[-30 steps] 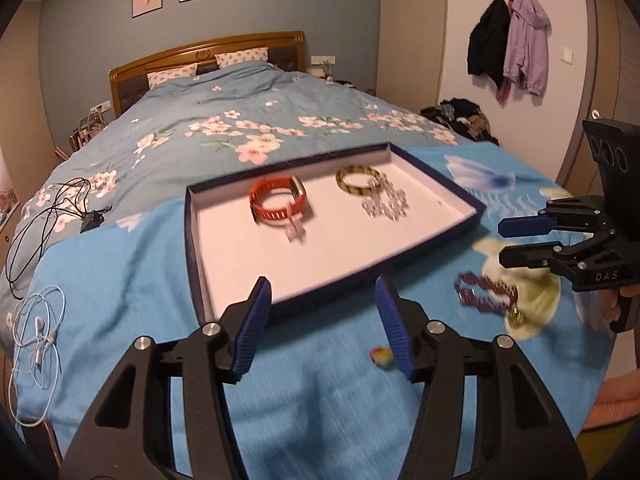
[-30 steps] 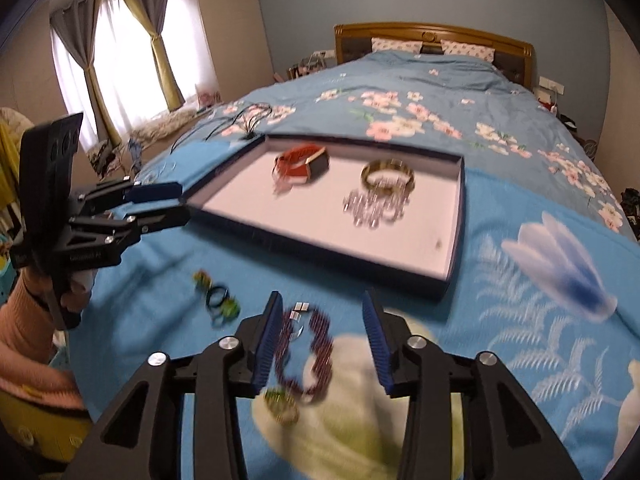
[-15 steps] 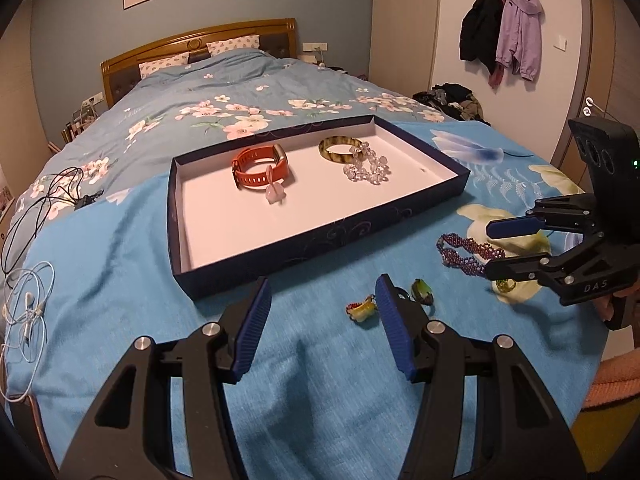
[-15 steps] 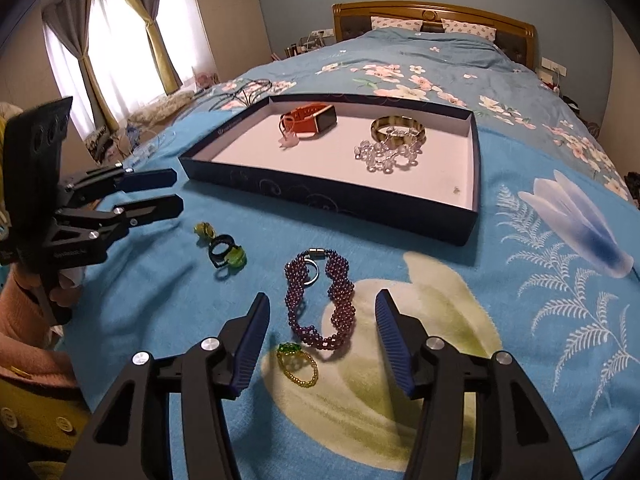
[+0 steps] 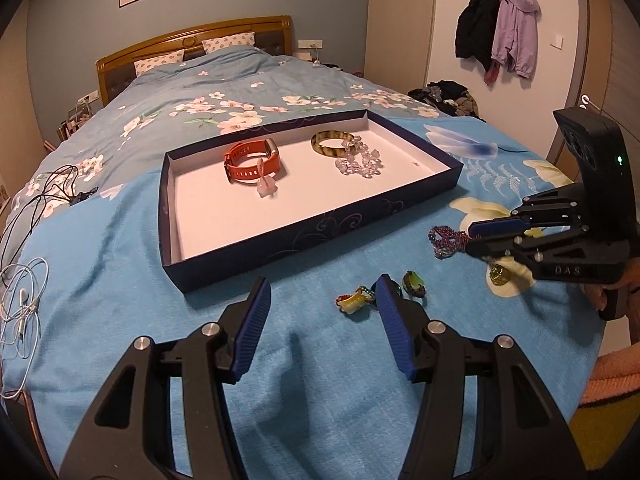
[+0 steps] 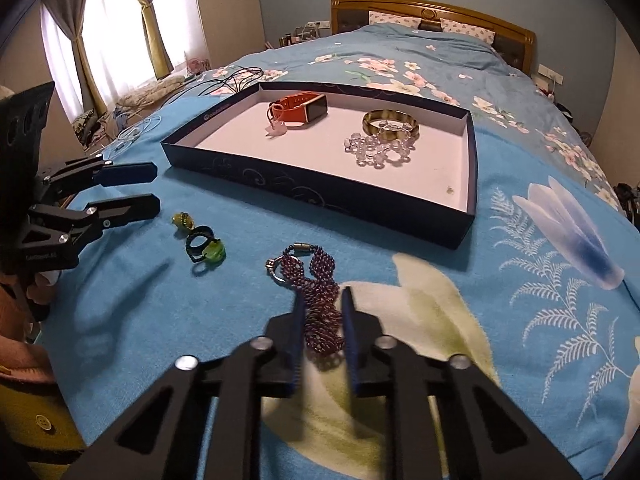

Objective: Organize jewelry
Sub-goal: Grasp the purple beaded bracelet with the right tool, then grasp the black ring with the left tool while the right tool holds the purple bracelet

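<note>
- Jewelry is split between a dark blue tray (image 6: 320, 196) and the blue blanket (image 6: 500, 280) in front of it.
- Inside the tray: one orange watch (image 6: 298, 110), one pink charm (image 6: 277, 128) touching it, one amber bangle (image 6: 391, 122), and one clear bead bracelet (image 6: 378, 148) against the bangle.
- On the blanket: one purple bead bracelet (image 6: 318, 300), three small rings (image 6: 200, 236) close together, and one green bead ring (image 5: 498, 274) near the right tool.
- Left gripper (image 5: 322, 312) is spread wide and holds nothing; one fingertip is just beside the rings.
- Right gripper (image 6: 322, 344) is narrowed around the purple bead bracelet, its fingers (image 6: 298, 320) on either side; whether they press it I cannot tell.
</note>
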Tool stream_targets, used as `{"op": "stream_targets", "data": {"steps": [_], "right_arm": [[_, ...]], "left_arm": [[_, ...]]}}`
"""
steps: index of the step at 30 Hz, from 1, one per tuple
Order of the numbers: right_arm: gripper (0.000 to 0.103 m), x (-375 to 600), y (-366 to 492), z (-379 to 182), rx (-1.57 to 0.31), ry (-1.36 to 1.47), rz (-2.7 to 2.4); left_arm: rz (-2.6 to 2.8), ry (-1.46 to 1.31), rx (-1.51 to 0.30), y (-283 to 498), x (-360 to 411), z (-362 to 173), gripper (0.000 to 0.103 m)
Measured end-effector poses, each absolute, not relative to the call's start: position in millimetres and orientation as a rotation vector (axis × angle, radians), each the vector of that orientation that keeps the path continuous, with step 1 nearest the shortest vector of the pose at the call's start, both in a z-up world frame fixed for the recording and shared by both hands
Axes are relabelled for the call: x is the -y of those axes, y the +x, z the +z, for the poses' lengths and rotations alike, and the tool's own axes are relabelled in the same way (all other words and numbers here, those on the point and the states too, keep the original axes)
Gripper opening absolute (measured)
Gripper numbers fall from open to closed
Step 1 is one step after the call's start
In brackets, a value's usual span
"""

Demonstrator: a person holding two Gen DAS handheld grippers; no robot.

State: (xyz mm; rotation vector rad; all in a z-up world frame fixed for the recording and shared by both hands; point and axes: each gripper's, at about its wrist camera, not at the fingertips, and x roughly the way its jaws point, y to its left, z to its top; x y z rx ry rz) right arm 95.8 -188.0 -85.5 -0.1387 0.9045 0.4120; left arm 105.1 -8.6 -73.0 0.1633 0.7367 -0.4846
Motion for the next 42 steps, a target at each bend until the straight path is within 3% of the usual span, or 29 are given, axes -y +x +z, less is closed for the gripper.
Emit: {"op": "stream_targets", "data": {"steps": [7, 20, 42], "right_arm": [[0.006, 191.8, 95.0, -82.2, -0.889, -0.114, 0.415], [0.006, 202.3, 94.3, -67.2, -0.833, -0.061, 0.415], [0.006, 206.6, 94.1, -69.3, -0.835, -0.033, 0.417]], "left_arm": [[-0.507, 0.175, -0.734, 101.0, 11.8, -73.0, 0.054], [-0.552, 0.213, -0.744, 94.3, 19.5, -76.4, 0.054], [-0.695, 0.237, -0.790, 89.9, 49.9, -82.5, 0.031]]}}
